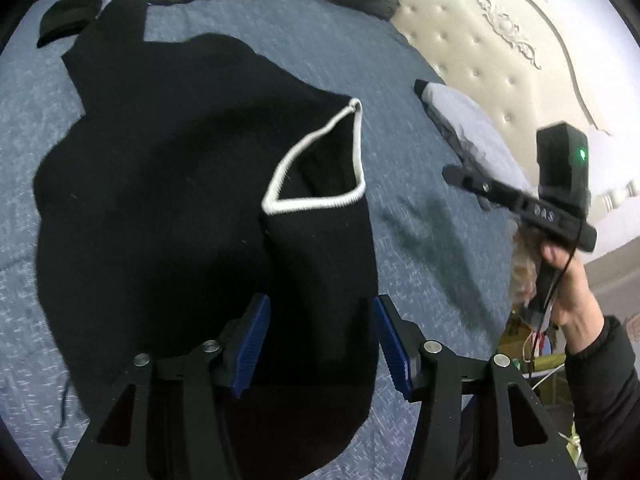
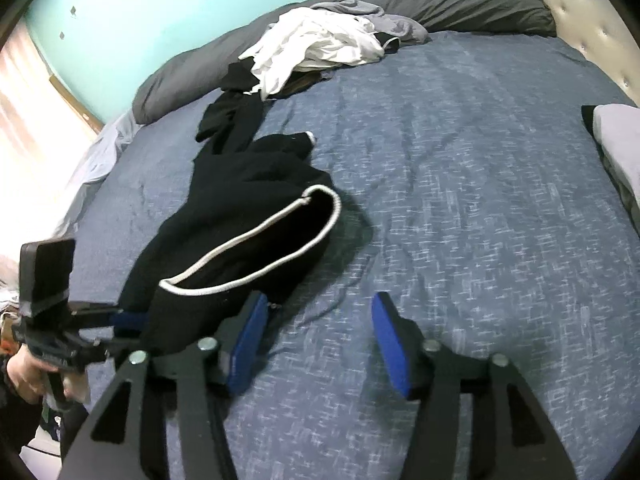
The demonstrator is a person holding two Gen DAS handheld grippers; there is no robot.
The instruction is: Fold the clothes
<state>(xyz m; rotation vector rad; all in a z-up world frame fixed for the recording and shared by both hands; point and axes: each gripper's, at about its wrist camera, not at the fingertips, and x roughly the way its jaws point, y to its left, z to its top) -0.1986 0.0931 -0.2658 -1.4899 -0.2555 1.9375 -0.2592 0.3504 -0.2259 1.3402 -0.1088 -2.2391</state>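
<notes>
Left wrist view: black garment (image 1: 180, 208) hung between parted left hand-held gripper (image 1: 320, 344), right hand-held gripper (image 2: 316, 344) released; white-trimmed opening (image 1: 316, 164) is best flattened on bed (image 2: 460, 200).

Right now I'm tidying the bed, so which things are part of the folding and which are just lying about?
In the job:
black sweater
left gripper
right gripper

Lying about:
white clothes
grey duvet
pillow
</notes>
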